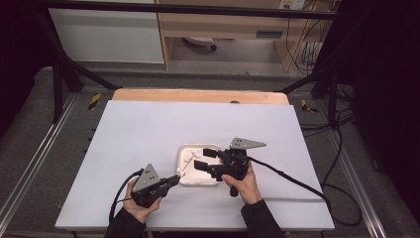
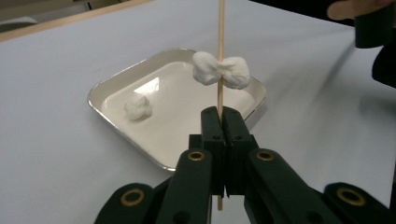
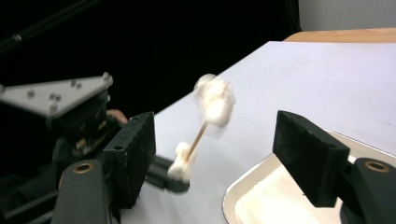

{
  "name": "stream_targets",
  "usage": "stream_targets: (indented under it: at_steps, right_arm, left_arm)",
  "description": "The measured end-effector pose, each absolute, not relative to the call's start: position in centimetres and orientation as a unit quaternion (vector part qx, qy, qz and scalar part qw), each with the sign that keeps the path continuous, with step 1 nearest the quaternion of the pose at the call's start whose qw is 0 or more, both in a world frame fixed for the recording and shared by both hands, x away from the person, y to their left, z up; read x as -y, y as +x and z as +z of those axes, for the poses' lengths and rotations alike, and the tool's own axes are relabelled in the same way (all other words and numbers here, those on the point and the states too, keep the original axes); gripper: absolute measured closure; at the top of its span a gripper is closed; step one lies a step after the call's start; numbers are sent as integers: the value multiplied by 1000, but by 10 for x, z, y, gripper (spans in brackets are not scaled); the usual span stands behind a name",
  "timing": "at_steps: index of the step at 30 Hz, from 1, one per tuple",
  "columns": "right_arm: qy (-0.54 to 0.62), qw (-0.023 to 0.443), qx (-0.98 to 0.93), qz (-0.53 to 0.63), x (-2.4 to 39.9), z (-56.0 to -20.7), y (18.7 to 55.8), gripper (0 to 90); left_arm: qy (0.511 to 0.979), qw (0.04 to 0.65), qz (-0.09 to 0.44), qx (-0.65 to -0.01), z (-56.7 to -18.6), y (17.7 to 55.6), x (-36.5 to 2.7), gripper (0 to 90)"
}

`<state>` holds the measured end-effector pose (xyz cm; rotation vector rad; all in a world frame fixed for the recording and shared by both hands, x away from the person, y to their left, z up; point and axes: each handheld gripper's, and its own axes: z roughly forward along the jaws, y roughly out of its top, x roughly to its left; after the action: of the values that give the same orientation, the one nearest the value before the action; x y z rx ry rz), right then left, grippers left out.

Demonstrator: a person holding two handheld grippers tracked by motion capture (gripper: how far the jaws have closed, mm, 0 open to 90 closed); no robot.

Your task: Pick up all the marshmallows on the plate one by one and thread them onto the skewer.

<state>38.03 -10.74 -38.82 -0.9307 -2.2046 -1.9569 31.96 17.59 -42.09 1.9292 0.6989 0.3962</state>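
Note:
My left gripper [image 2: 223,114] is shut on the lower end of a thin wooden skewer [image 2: 220,28], which stands upright in its view. A white, soft marshmallow-like lump [image 2: 205,70] is threaded on the skewer above the jaws. In the right gripper view the blurred lump [image 3: 215,102] sits high on the skewer [image 3: 198,135], and a smaller white lump [image 3: 183,163] sits low, near the left gripper's tips. A silver tray [image 2: 177,116] holds one loose lump [image 2: 137,108]. My right gripper [image 3: 222,158] is open with nothing between its pads. In the high view it [image 1: 204,158] hovers over the tray [image 1: 198,145].
The tray lies on a white table sheet [image 1: 148,129] with a wooden edge [image 1: 198,95] at the far side. The right gripper's cable [image 1: 292,178] trails off to the right across the sheet. Black frame bars and floor cables surround the table.

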Motion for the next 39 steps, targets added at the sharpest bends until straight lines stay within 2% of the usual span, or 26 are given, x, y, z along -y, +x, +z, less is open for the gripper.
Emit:
stream_targets:
  at_steps: [5, 8, 10, 14, 17, 39]
  right_arm:
    - [-304, 17, 708, -637, 106, -389, 384, 319]
    - [-307, 11, 696, -649, 107, -387, 389, 429]
    - [-308, 15, 690, -655, 108, -386, 392, 533]
    - [-303, 36, 691, -655, 107, -386, 394, 706]
    - [-301, 44, 693, -654, 107, -387, 393, 753]
    - [-306, 59, 666, -678, 97, -399, 388, 803]
  left_arm:
    - [805, 498, 165, -278, -422, 318, -172, 894]
    - [809, 494, 160, -274, -424, 317, -169, 894]
    - [811, 493, 159, -271, -424, 316, -168, 894]
    - [811, 495, 158, -269, -424, 316, -168, 894]
    - [810, 497, 159, -267, -424, 316, -168, 894]
    - [800, 503, 162, -284, -424, 314, -169, 895]
